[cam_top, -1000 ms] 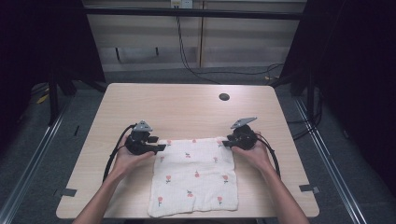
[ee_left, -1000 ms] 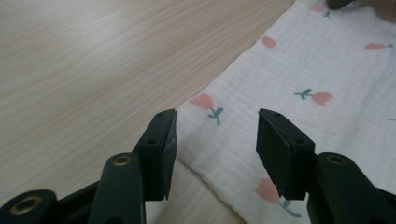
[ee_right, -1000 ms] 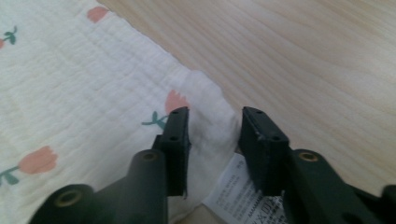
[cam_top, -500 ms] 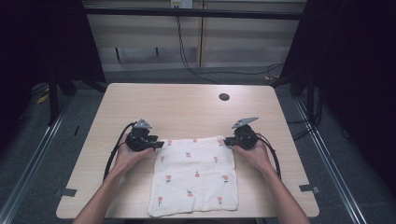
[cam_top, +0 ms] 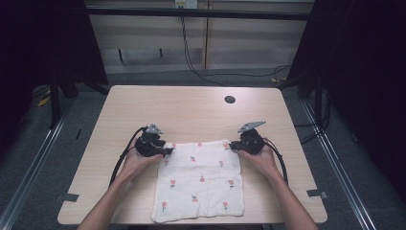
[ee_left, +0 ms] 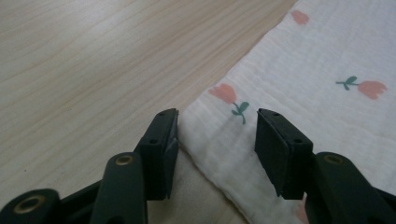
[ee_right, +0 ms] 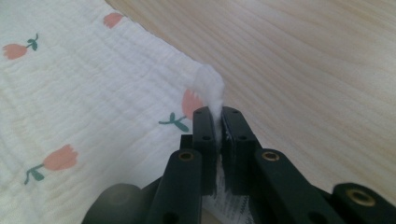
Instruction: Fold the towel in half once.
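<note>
We have the white cloth with its tulip print lying flat on the near half of the table, and we work at its 2 far corners. Our right gripper is pressed together on the far right corner, and a small peak of fabric stands up between the pads, so that corner looks secured. Our left gripper has its jaws spread over the far left corner: the hem runs between them, the left pad sits just off the cloth on bare wood, the right pad rests over the fabric, and nothing is pinched there yet. These jaws have just been opening a little, with the cloth edge between them but unclamped.

We judge the job as barely begun: 1 of 2 grips is made. What is left is to close the left jaws on the hem, then lift both corners together and carry them over, most likely to fold the cloth, which is still in 1 flat layer.
</note>
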`<state>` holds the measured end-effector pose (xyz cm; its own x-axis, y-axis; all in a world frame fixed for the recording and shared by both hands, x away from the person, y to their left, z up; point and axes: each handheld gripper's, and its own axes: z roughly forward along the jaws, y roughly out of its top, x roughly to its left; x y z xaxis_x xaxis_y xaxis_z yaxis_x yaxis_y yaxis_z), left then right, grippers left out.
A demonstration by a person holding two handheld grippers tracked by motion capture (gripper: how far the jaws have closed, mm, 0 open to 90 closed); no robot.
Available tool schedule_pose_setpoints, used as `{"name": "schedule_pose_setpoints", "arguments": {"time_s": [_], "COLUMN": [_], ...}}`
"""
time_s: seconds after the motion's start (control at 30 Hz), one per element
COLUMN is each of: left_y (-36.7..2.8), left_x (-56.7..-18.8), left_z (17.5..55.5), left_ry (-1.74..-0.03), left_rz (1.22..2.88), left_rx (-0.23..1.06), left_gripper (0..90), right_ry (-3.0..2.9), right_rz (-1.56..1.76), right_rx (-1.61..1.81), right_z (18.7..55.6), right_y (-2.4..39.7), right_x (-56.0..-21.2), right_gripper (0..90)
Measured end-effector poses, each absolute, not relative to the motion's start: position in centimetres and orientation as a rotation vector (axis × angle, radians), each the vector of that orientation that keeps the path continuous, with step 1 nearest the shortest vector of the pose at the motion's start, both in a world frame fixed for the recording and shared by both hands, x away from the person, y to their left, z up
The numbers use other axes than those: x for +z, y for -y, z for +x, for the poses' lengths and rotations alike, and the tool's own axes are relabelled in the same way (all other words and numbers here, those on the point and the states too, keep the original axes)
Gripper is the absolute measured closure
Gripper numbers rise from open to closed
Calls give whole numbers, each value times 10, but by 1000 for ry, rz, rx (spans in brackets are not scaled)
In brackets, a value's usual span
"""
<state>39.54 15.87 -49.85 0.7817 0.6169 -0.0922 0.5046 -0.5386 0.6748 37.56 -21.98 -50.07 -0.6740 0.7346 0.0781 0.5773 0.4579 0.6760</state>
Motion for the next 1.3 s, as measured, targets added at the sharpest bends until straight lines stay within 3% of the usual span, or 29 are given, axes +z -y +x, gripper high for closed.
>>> {"name": "schedule_pose_setpoints", "arguments": {"time_s": [0.1, 0.13, 0.2, 0.3, 0.47, 0.73, 1.3], "left_y": [-160, -160, -159, -159, -156, -168, -179], "left_x": [-498, -499, -499, -499, -500, -497, -464], "left_z": [396, 394, 393, 392, 391, 393, 386], "left_ry": [-824, -825, -808, -781, -773, -801, -751], "left_rz": [2254, 2248, 2255, 2259, 2252, 2177, 2037], "left_rx": [196, 212, 220, 190, 164, 85, 156], "left_gripper": [563, 632, 645, 748, 838, 847, 848], "right_ry": [-2482, -2486, -2492, -2495, -2501, -2458, -2365], "right_rz": [1128, 1127, 1128, 1139, 1143, 1171, 1128], "right_rx": [1022, 1023, 1033, 1036, 1052, 1175, 1312], "right_z": [375, 375, 375, 373, 374, 368, 361], "right_y": [220, 220, 220, 221, 221, 230, 237], "right_x": [-501, -501, -501, -501, -501, -487, -466], "right_gripper": [848, 847, 848, 849, 850, 860, 860]}}
